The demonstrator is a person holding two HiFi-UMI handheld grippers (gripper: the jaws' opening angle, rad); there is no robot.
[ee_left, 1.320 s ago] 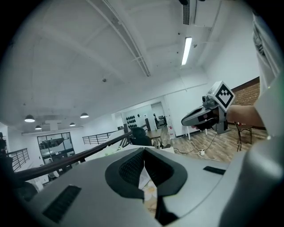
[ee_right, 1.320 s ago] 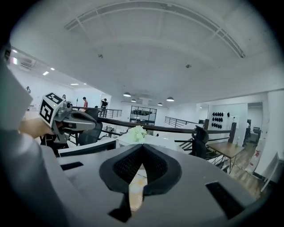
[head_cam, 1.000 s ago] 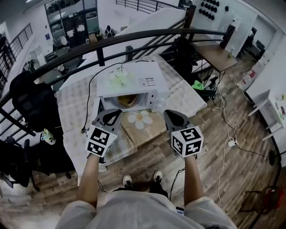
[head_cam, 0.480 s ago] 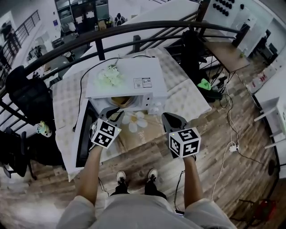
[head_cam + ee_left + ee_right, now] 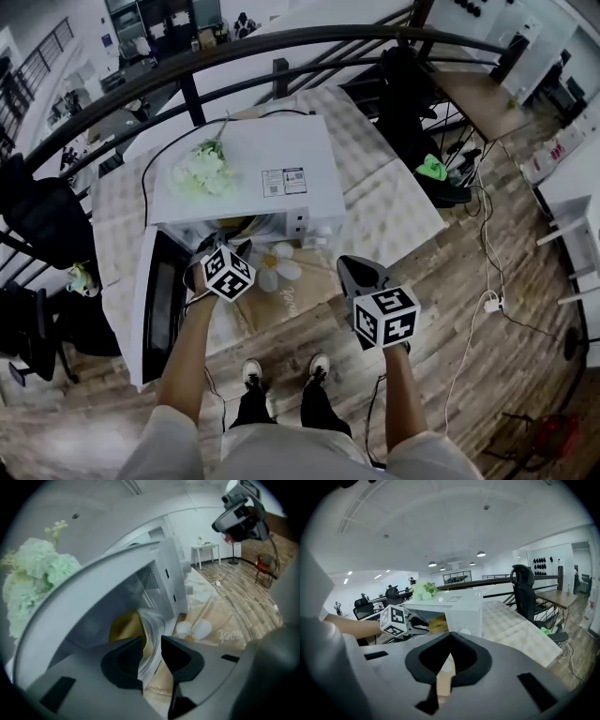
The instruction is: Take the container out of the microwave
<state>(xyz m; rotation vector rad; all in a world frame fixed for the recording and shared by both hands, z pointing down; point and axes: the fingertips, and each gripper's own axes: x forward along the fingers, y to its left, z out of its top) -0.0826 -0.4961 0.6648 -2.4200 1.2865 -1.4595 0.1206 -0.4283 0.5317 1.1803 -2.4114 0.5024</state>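
Observation:
A white microwave (image 5: pixel 281 159) stands on the table with its door (image 5: pixel 155 300) swung wide to the left. A yellowish container (image 5: pixel 232 223) sits inside the cavity. My left gripper (image 5: pixel 216 248) is at the mouth of the cavity, and its jaws are opening. In the left gripper view the container (image 5: pixel 123 626) lies just beyond the left gripper (image 5: pixel 151 646), and nothing is pressed between the pads. My right gripper (image 5: pixel 359 274) hangs off the table's front edge, right of the microwave, shut and empty. The right gripper view shows that right gripper (image 5: pixel 449 637), the microwave (image 5: pixel 454 604) and the left gripper (image 5: pixel 423 623).
Pale green flowers (image 5: pixel 202 172) lie on top of the microwave. A daisy-print mat (image 5: pixel 281 267) covers the tablecloth (image 5: pixel 394 206) in front of it. A dark railing (image 5: pixel 187 66) runs behind the table, and black office chairs (image 5: pixel 37 211) stand at the left. Cables cross the wooden floor (image 5: pixel 487 300) at the right.
The microwave door has swung wide to the left. My left gripper came down to the cavity mouth and its jaws parted. My right gripper sank a little.

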